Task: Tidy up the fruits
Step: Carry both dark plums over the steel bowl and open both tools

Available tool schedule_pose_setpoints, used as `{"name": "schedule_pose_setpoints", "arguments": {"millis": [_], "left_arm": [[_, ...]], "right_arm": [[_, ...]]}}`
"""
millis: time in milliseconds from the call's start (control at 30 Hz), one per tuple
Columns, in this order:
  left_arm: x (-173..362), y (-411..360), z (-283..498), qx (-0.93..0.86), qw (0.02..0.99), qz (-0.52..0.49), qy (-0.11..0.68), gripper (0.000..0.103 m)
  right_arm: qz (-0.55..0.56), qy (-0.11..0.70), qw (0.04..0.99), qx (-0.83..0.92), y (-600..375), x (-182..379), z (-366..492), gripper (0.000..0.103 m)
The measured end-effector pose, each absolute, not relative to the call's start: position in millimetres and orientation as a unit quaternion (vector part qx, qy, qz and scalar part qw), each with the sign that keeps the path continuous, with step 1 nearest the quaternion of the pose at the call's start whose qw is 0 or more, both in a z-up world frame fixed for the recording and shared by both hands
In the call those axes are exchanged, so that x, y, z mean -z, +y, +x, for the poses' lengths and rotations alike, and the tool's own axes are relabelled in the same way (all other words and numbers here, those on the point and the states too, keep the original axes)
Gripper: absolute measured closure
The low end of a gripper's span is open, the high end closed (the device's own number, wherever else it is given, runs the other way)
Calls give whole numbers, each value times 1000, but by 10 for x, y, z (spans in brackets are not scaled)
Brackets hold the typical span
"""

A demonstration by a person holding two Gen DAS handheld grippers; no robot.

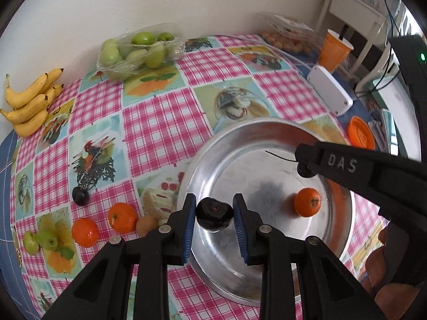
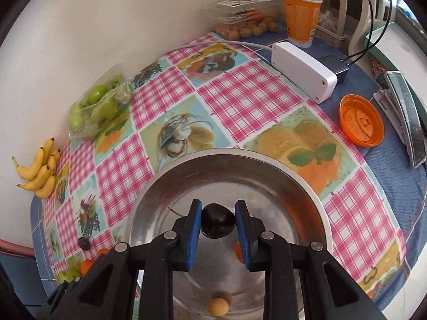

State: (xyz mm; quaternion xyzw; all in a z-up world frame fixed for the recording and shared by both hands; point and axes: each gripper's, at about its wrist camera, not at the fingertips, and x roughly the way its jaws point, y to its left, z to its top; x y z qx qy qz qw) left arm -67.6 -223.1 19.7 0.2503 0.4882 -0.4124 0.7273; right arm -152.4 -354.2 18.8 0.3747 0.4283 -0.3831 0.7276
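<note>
A round metal tray sits on the checked tablecloth; it also fills the lower right wrist view. My left gripper is shut on a dark plum, held over the tray's near-left edge. My right gripper is shut on another dark plum above the tray's middle; its arm crosses the left wrist view. An orange mandarin lies in the tray. A small tan fruit also lies in the tray.
On the cloth left of the tray lie two mandarins, a kiwi, a loose plum and small green fruits. Bananas and a pack of green fruit sit by the wall. A white box, orange cup and orange lid stand far right.
</note>
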Motion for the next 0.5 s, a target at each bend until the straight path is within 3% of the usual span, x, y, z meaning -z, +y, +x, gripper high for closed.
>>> {"name": "schedule_pose_setpoints", "arguments": {"millis": [500], "left_arm": [[204,-2279,-672,404,698,255,534,74]], "right_arm": [[405,458,701,368,-3586,241,-1483,75]]}}
